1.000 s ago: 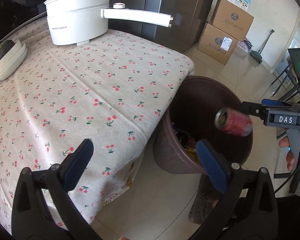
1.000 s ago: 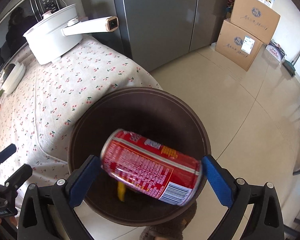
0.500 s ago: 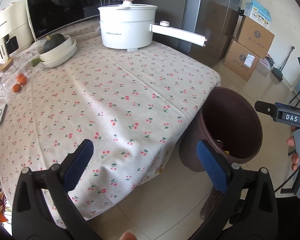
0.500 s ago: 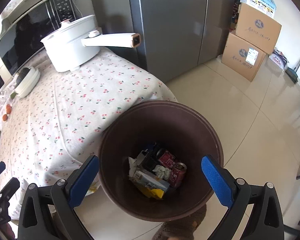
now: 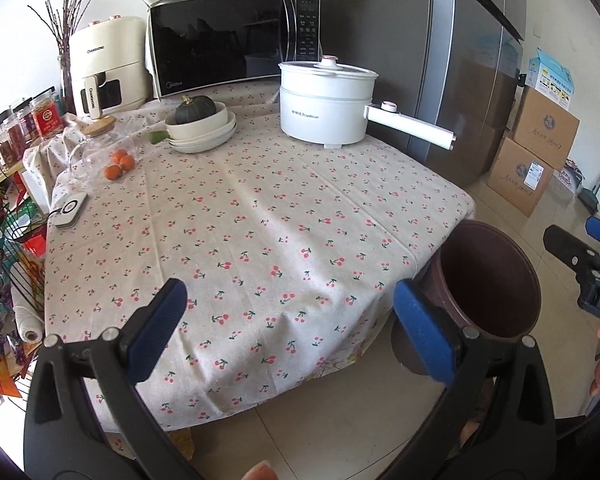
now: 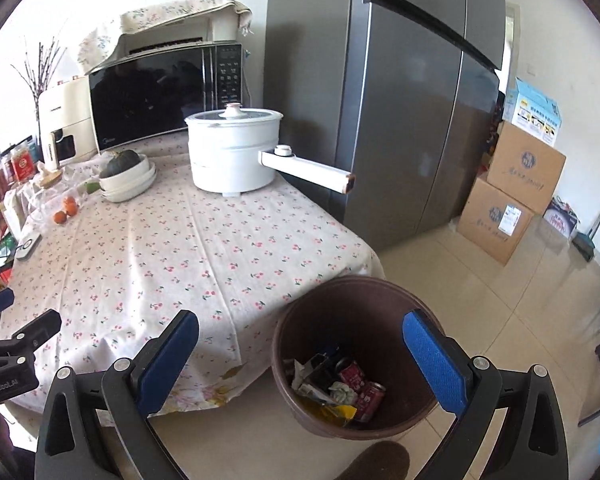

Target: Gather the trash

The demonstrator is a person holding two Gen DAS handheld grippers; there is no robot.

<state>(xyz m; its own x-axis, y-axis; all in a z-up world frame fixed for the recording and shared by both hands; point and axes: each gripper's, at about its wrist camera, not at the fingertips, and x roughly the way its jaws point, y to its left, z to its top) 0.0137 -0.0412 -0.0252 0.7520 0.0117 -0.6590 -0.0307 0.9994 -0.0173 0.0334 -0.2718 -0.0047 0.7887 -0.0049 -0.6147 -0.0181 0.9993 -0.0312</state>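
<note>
Trash: a red drink can [image 6: 370,402] lies in the bottom of the round dark-brown plastic bin [image 6: 352,288], lower centre of the right wrist view, among a second red can [image 6: 350,372], crumpled white paper [image 6: 340,392], a yellow wrapper [image 6: 332,412] and dark packaging. Bin stands on the beige tiled floor [image 6: 480,312], just beside the corner of the table with the cherry-print cloth [image 6: 172,256]; the cloth's hanging edge is next to the bin rim.

Right gripper [image 6: 300,354]: blue-padded fingers spread wide, nothing between them, held above and in front of the bin mouth.

Left gripper [image 5: 290,328]: fingers also spread wide, empty, over the near table edge at lower centre of the left wrist view. Bin [image 5: 496,280] appears at lower right there; contents not visible from that angle.

Table surface, upper part of frame: white electric pot with long handle [image 5: 326,106], stacked white bowls holding a dark green squash [image 5: 202,128], small oranges [image 5: 120,162], black microwave [image 5: 236,40]. Cardboard boxes [image 6: 512,184] at right.
</note>
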